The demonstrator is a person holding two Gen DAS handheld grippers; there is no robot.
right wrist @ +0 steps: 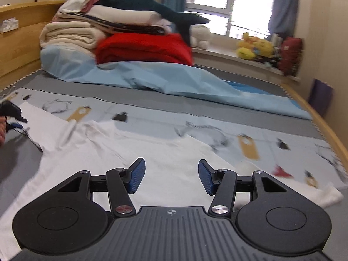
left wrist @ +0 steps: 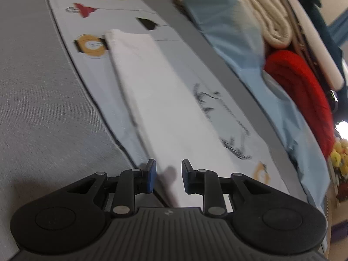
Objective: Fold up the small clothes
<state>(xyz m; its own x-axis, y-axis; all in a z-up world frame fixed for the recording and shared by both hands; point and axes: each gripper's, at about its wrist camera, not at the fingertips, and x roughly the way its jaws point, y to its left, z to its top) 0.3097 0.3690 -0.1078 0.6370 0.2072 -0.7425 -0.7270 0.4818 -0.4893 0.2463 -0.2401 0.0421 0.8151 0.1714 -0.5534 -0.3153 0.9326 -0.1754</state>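
A: What's the layout, biggest first?

B: Bed (right wrist: 152, 91) w/ grey cover, printed sheet (left wrist: 121, 6) spread on it, white garment (right wrist: 165, 158) lying flat on that sheet, stretching away from me in left cam. Stacked blankets (right wrist: 139, 45) sit well behind.

A: Jaws?

B: Left gripper (left wrist: 167, 177): jaws narrow but not clamped, nothing pinched; near edge of garment sits just under the gap. Right gripper (right wrist: 171, 177): jaws fairly wide, empty, hovering over the cloth.

A: Next step, imo?

B: I'd drop both onto one long edge, pinch only the top layer, not the sheet, lift evenly & fold across so edges line up. Risk: grabbing the sheet too.
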